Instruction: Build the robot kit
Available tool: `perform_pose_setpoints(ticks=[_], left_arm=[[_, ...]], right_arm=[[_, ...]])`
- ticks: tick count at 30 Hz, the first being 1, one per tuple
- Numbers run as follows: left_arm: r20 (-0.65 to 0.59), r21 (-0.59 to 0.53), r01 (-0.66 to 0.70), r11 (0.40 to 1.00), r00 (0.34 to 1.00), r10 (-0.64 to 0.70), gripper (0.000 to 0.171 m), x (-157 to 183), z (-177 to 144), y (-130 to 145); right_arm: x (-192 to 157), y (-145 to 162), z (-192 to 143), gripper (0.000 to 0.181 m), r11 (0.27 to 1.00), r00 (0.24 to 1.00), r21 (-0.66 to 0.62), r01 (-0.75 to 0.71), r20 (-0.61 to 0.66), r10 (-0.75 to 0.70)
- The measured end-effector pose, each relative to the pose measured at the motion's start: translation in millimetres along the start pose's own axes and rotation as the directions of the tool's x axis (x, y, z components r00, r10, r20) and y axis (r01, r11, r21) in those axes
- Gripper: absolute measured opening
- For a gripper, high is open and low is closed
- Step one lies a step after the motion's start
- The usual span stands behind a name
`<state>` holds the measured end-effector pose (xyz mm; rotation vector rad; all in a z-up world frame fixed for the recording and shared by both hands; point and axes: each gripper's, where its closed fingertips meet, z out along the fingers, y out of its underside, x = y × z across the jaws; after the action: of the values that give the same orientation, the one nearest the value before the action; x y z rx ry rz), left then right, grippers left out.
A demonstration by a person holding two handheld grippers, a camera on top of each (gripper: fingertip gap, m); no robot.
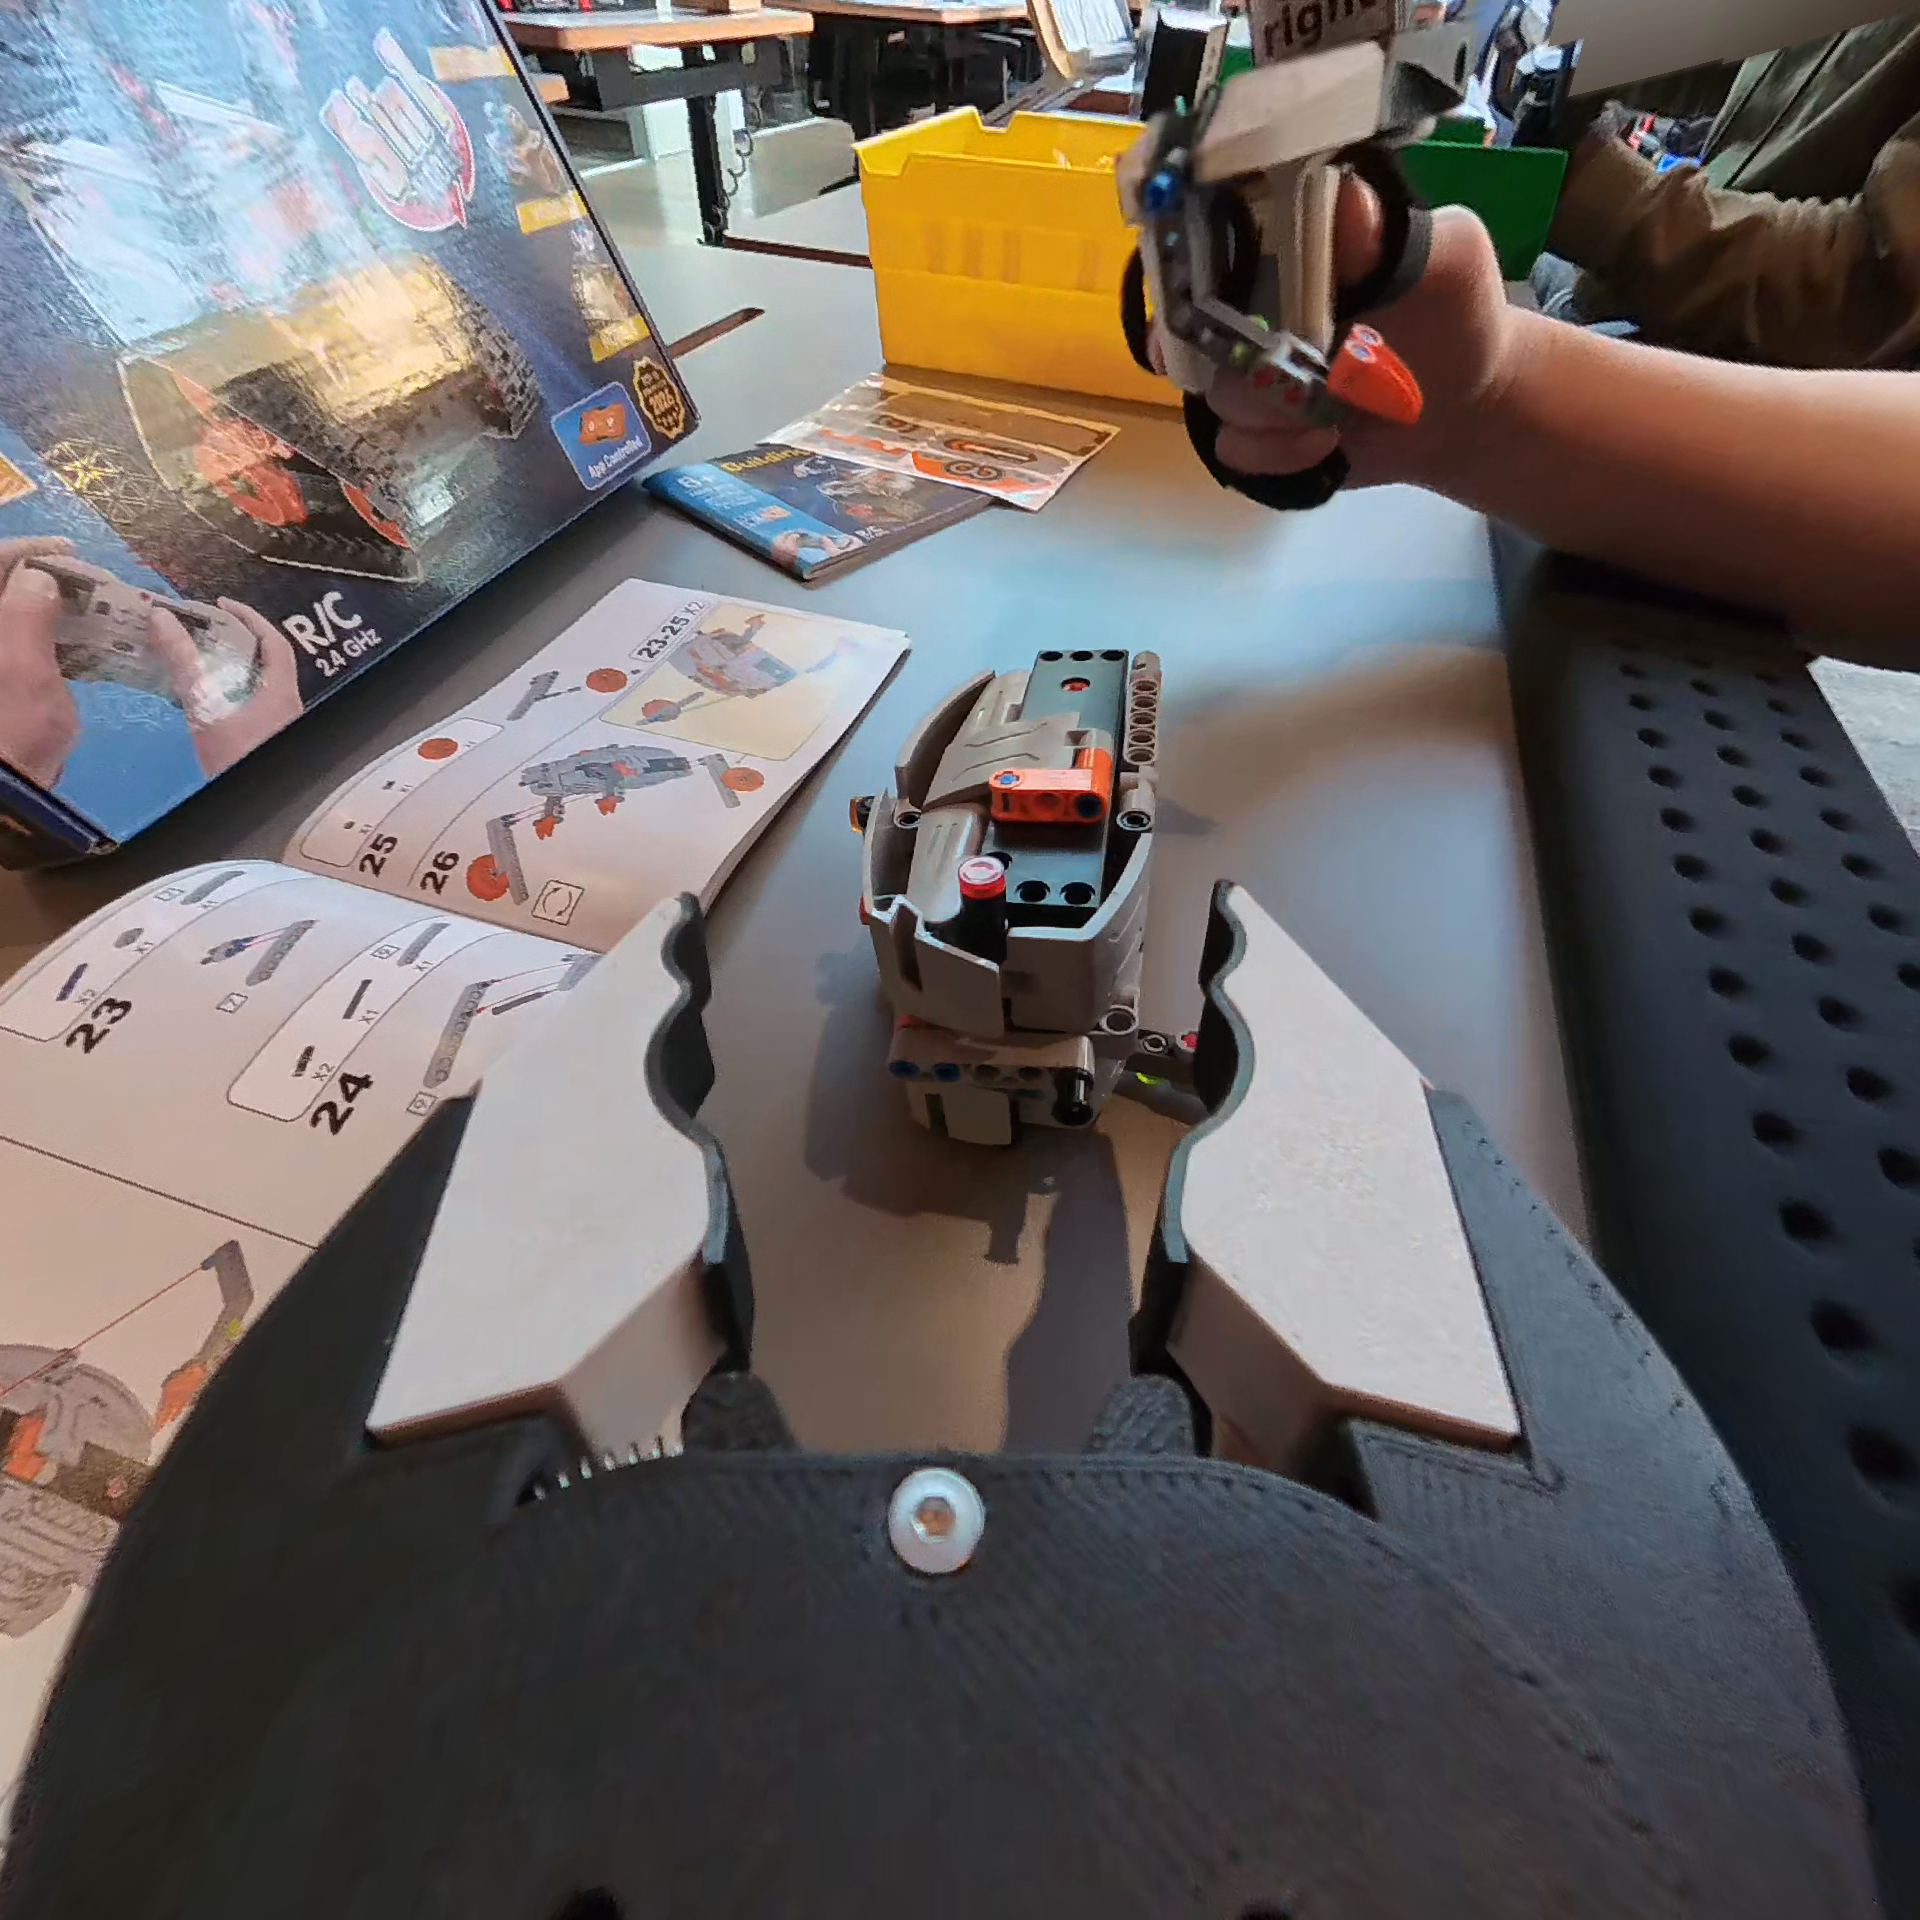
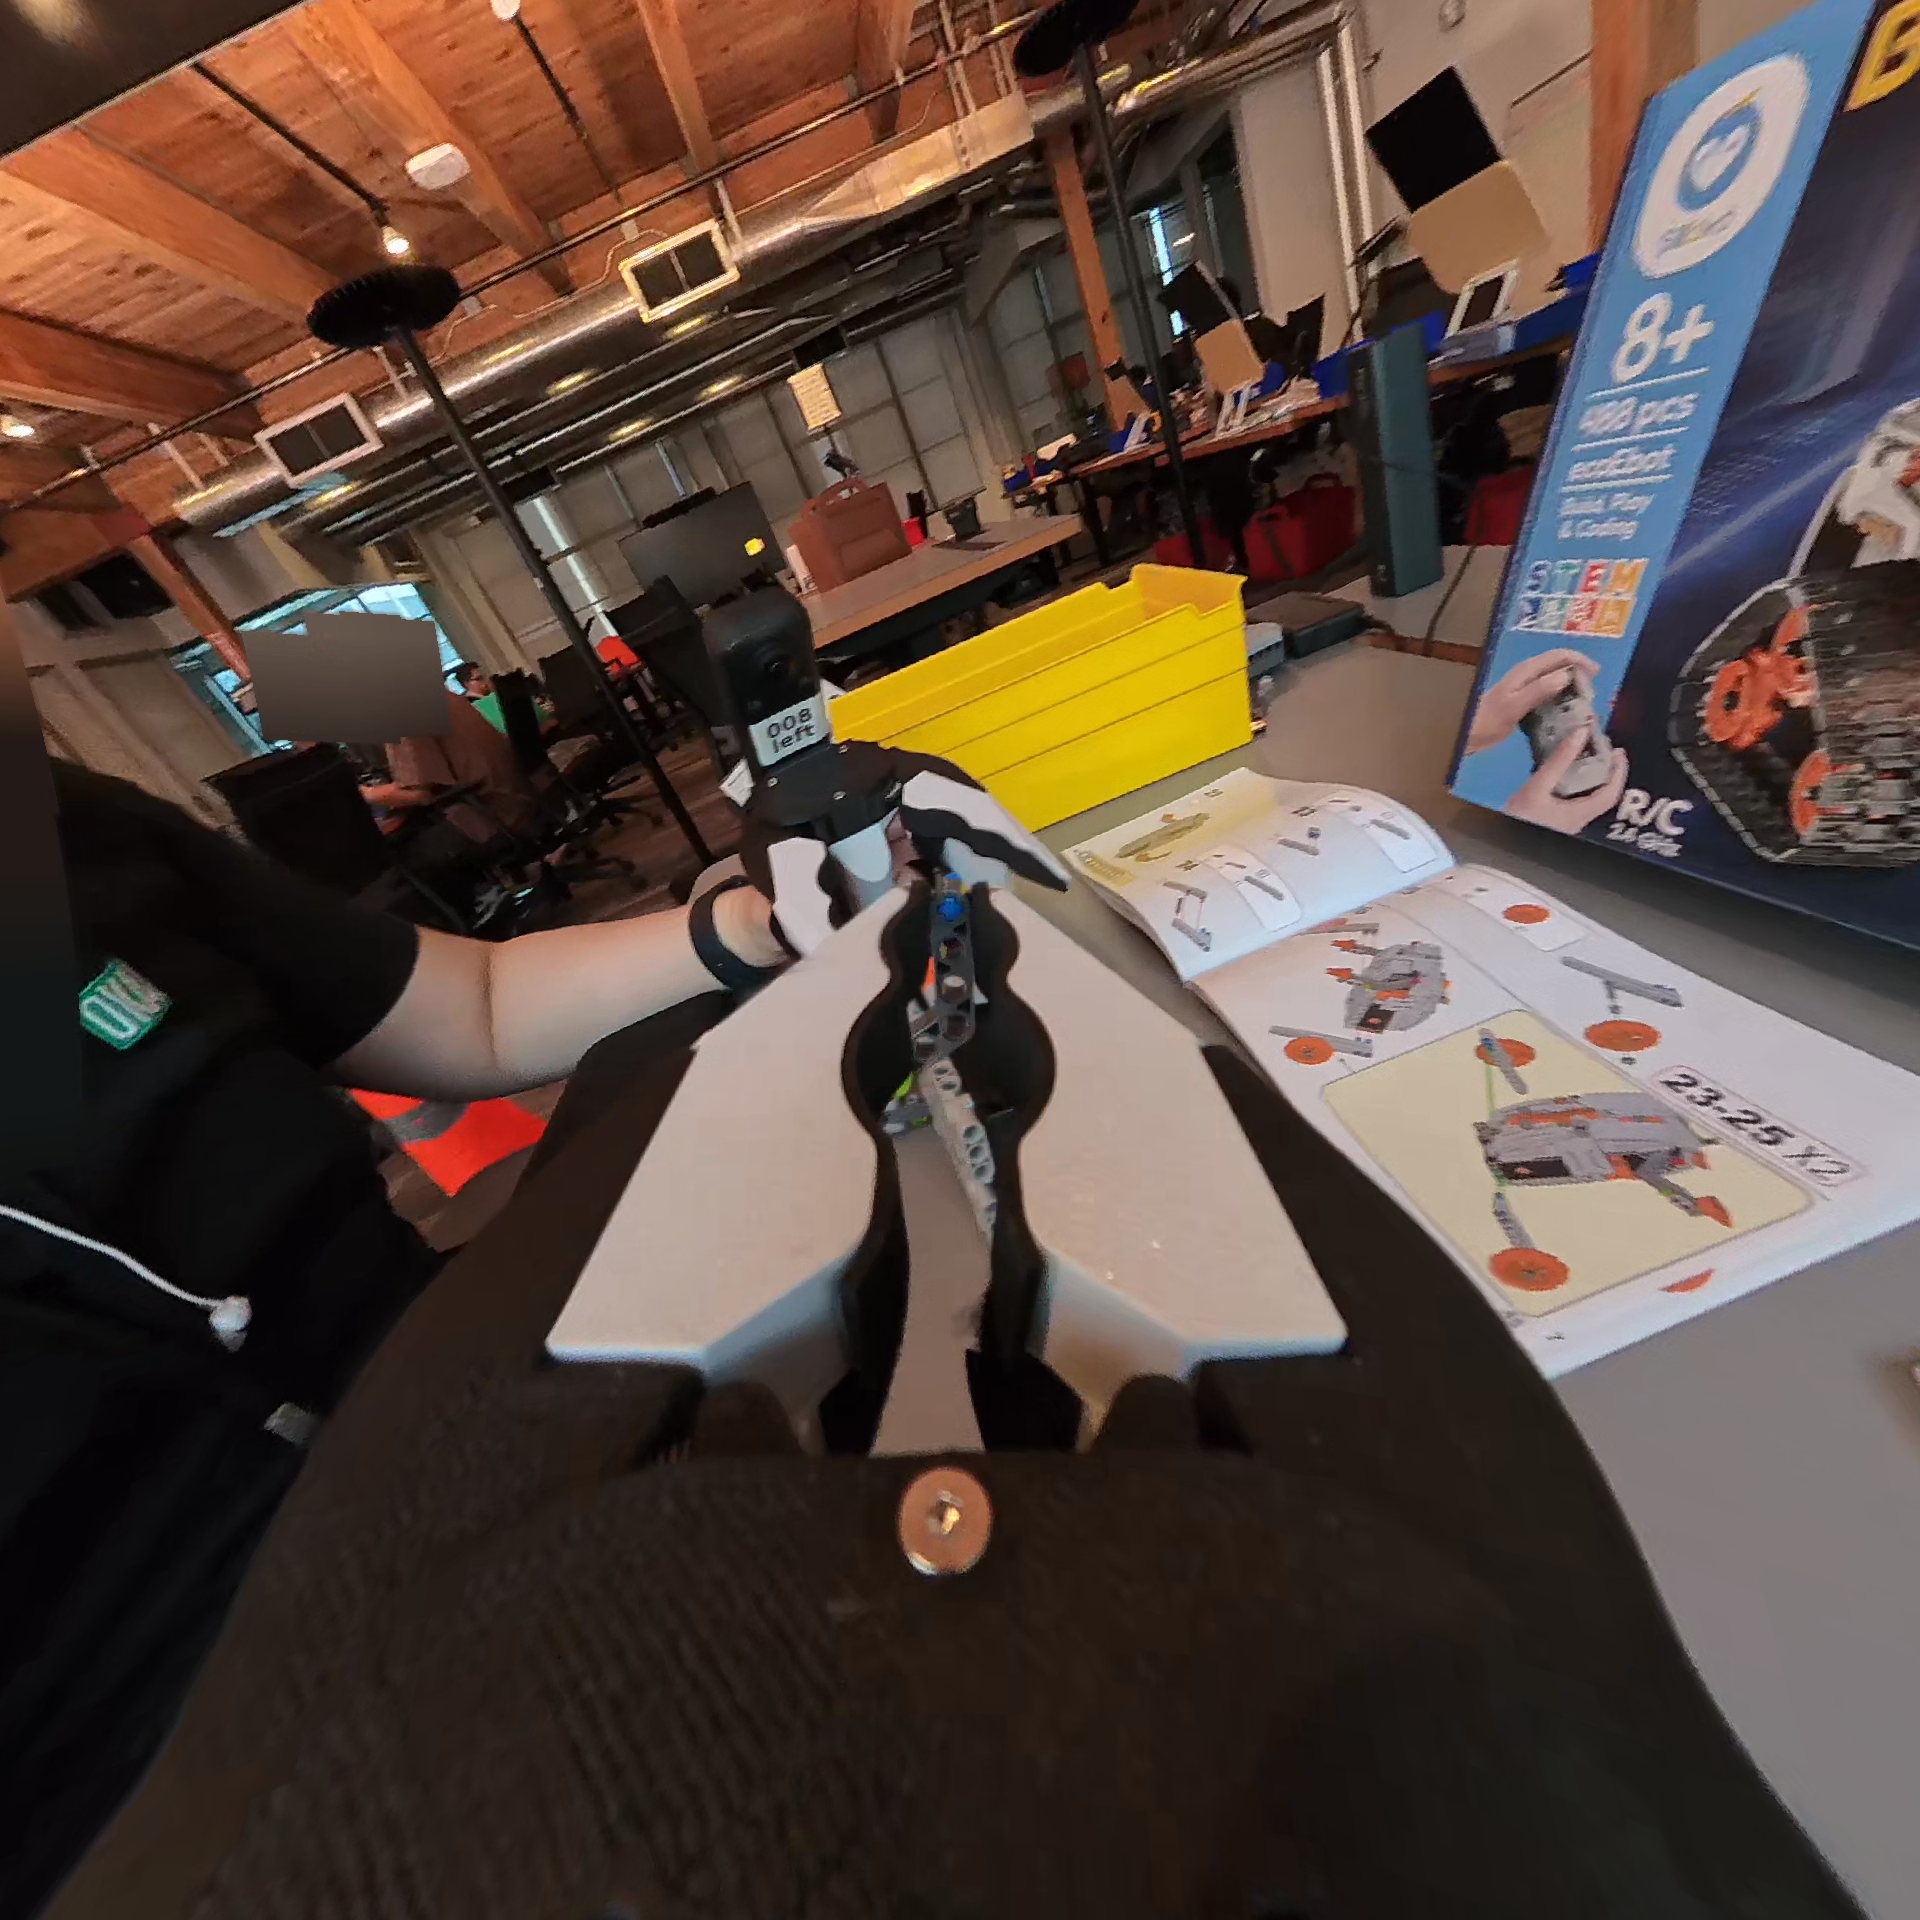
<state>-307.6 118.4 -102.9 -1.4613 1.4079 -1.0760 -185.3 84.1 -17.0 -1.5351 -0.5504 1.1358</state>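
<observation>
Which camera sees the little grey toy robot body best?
The left wrist view: the model stands whole on the table, ahead of the open left gripper. The right wrist view does not show it, only the beam piece the right gripper holds.

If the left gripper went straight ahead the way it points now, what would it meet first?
Most likely the grey and orange brick model standing on the table: it sits just ahead between the open left gripper's fingertips. Depth is hard to judge.

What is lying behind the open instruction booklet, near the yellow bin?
Behind the open booklet, a closed blue booklet lies on the table, with a sticker sheet overlapping its far end. The yellow bin stands behind them. The sheet covers part of the booklet.
</observation>
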Motion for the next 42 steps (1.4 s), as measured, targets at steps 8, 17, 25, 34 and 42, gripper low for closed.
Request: perform_pose_setpoints(ticks=[8,17,25,34,42], left_arm=[[-0.082,-0.035,-0.051,0.998,0.995,0.048,0.088,4,6,3],[-0.116,-0.015,-0.113,0.993,0.987,0.111,0.083,0,4,2],[-0.097,0.016,0.039,0.999,0.995,-0.038,0.083,-3,-7,0],[-0.056,0.029,0.012,0.999,0.998,-0.011,0.082,-5,-9,-1],[-0.061,0.036,0.034,0.999,0.998,-0.032,0.078,-7,-11,-2]], right_arm=[[11,-72,37,0.005,0.988,0.998,0.14,0.067,-0.022,-0.065],[36,-67,40,0.006,0.959,0.999,0.283,0.011,0.044,-0.024],[59,-55,36,0.006,0.967,0.999,0.255,-0.011,0.036,0.002],[61,-46,35,0.006,0.969,0.998,0.241,-0.045,0.043,0.036],[69,-55,24,0.006,0.95,0.998,0.305,-0.07,0.03,0.063]])
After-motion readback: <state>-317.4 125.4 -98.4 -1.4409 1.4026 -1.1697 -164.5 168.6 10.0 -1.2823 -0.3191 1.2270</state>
